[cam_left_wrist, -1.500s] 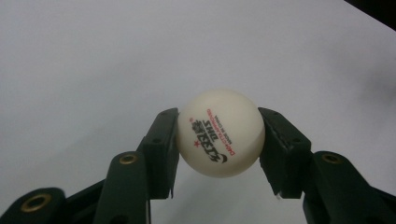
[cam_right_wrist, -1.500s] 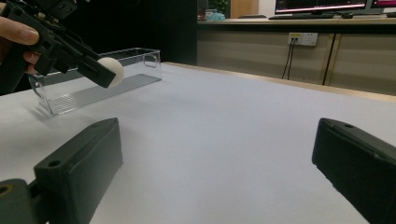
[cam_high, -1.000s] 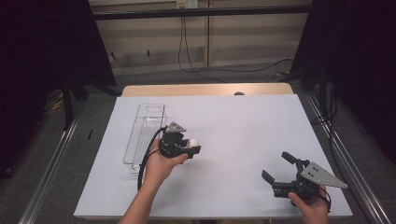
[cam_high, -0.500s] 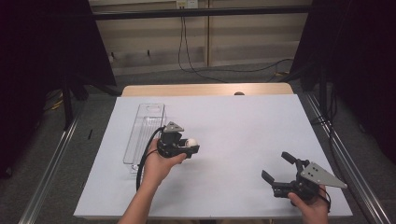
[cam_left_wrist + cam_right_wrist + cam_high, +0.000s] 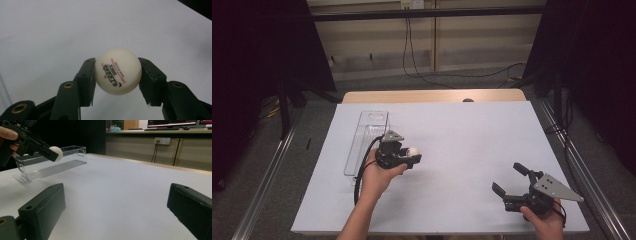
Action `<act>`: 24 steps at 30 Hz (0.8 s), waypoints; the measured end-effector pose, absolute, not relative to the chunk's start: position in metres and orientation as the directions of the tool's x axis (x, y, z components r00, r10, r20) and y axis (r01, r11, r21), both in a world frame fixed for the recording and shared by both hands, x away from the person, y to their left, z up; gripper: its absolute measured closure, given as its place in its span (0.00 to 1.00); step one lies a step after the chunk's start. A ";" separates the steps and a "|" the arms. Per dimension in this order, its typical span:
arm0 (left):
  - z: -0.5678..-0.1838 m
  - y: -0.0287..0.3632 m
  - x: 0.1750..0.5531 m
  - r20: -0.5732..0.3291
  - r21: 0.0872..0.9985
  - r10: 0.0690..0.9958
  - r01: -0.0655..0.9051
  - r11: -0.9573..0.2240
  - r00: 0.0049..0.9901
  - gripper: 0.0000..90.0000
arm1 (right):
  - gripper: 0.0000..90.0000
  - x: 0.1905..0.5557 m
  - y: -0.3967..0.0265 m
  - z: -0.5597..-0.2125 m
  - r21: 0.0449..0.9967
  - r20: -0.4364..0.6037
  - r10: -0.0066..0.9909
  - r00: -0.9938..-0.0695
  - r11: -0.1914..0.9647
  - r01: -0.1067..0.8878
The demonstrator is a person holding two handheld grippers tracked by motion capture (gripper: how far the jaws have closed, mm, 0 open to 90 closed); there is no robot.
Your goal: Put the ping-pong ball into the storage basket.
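Ball point(image 5: 118, 71) is clamped in the left gripper's point(image 5: 411, 156) jaws above the desk point(image 5: 472, 135), just beside the clear tray point(image 5: 367, 131), not yet dropped in; right gripper point(image 5: 511, 186) is held idle, jaws apart.

A clear plastic bin point(image 5: 368, 131) lies lengthwise on the white table point(image 5: 472, 150), left of centre
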State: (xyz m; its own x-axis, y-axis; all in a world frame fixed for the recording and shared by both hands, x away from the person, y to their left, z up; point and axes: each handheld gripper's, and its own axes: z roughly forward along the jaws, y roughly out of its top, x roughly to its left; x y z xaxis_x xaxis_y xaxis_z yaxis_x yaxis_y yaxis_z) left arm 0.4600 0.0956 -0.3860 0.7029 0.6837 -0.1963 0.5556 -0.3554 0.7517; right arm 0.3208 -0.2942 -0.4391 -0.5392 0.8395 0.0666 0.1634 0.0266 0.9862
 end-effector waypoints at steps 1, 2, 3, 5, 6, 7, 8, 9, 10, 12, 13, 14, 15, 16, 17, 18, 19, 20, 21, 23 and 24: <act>-0.386 0.097 0.461 -0.197 0.751 0.675 0.552 -0.362 0.711 0.57 | 0.01 0.321 -0.294 -0.439 0.986 0.066 0.840 -0.538 0.026 0.163; -0.386 0.097 0.460 -0.195 0.752 0.685 0.555 -0.355 0.702 0.57 | 0.01 0.321 -0.294 -0.439 0.986 0.068 0.839 -0.540 0.024 0.163; -0.386 0.098 0.460 -0.198 0.754 0.686 0.556 -0.349 0.700 0.57 | 0.01 0.321 -0.294 -0.439 0.986 0.070 0.841 -0.537 0.023 0.165; -0.385 0.100 0.460 -0.195 0.751 0.686 0.557 -0.355 0.701 0.57 | 0.01 0.321 -0.294 -0.439 0.986 0.070 0.839 -0.539 0.023 0.163; -0.385 0.100 0.459 -0.197 0.755 0.688 0.556 -0.348 0.699 0.57 | 0.01 0.321 -0.294 -0.439 0.986 0.068 0.839 -0.540 0.025 0.162; -0.385 0.101 0.459 -0.201 0.754 0.685 0.557 -0.347 0.700 0.57 | 0.01 0.321 -0.294 -0.439 0.986 0.067 0.839 -0.540 0.026 0.162; -0.385 0.101 0.459 -0.202 0.754 0.688 0.559 -0.345 0.697 0.57 | 0.01 0.321 -0.294 -0.439 0.986 0.066 0.839 -0.540 0.028 0.164; -0.386 0.102 0.459 -0.200 0.758 0.684 0.553 -0.345 0.702 0.57 | 0.01 0.321 -0.294 -0.439 0.986 0.066 0.840 -0.539 0.029 0.165; -0.386 0.103 0.459 -0.197 0.759 0.684 0.550 -0.347 0.702 0.57 | 0.01 0.321 -0.294 -0.439 0.986 0.065 0.839 -0.540 0.030 0.164; -0.386 0.104 0.459 -0.204 0.760 0.689 0.556 -0.336 0.695 0.57 | 0.01 0.321 -0.294 -0.439 0.986 0.065 0.838 -0.541 0.030 0.165; -0.386 0.104 0.459 -0.209 0.763 0.682 0.553 -0.336 0.701 0.57 | 0.01 0.321 -0.294 -0.439 0.986 0.063 0.839 -0.541 0.031 0.162; -0.386 0.104 0.459 -0.207 0.762 0.686 0.554 -0.334 0.697 0.57 | 0.01 0.321 -0.294 -0.439 0.986 0.063 0.838 -0.542 0.031 0.162; -0.386 0.105 0.459 -0.205 0.761 0.689 0.555 -0.334 0.695 0.57 | 0.01 0.321 -0.294 -0.439 0.986 0.068 0.841 -0.537 0.026 0.165; -0.385 0.106 0.458 -0.205 0.759 0.690 0.558 -0.335 0.694 0.57 | 0.01 0.321 -0.294 -0.439 0.986 0.068 0.841 -0.537 0.026 0.165; -0.385 0.106 0.459 -0.204 0.760 0.688 0.556 -0.337 0.697 0.57 | 0.01 0.321 -0.294 -0.439 0.986 0.068 0.841 -0.537 0.026 0.165; -0.385 0.107 0.459 -0.209 0.759 0.690 0.560 -0.333 0.693 0.57 | 0.01 0.321 -0.294 -0.439 0.986 0.067 0.841 -0.537 0.026 0.164; -0.386 0.107 0.459 -0.212 0.760 0.691 0.562 -0.328 0.691 0.57 | 0.01 0.321 -0.294 -0.439 0.986 0.065 0.841 -0.537 0.027 0.162; -0.386 0.107 0.459 -0.213 0.760 0.693 0.563 -0.325 0.688 0.57 | 0.01 0.321 -0.294 -0.439 0.986 0.067 0.841 -0.536 0.026 0.164; -0.386 0.107 0.459 -0.208 0.760 0.691 0.559 -0.331 0.692 0.57 | 0.01 0.321 -0.294 -0.439 0.986 0.068 0.841 -0.537 0.026 0.164; -0.385 0.108 0.459 -0.206 0.765 0.698 0.558 -0.322 0.686 0.57 | 0.01 0.321 -0.294 -0.439 0.986 0.065 0.841 -0.537 0.027 0.162; -0.385 0.109 0.459 -0.207 0.766 0.696 0.557 -0.321 0.688 0.57 | 0.01 0.321 -0.294 -0.439 0.986 0.066 0.841 -0.536 0.026 0.162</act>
State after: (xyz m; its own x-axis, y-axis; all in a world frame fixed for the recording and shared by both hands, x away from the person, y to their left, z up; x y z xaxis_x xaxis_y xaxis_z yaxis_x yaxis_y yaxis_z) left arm 0.4586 0.1085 -0.3846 0.6875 0.6959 -0.2074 0.5565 -0.3214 0.7661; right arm 0.3208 -0.2937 -0.4391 -0.5365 0.8414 0.0659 0.1620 0.0261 0.9864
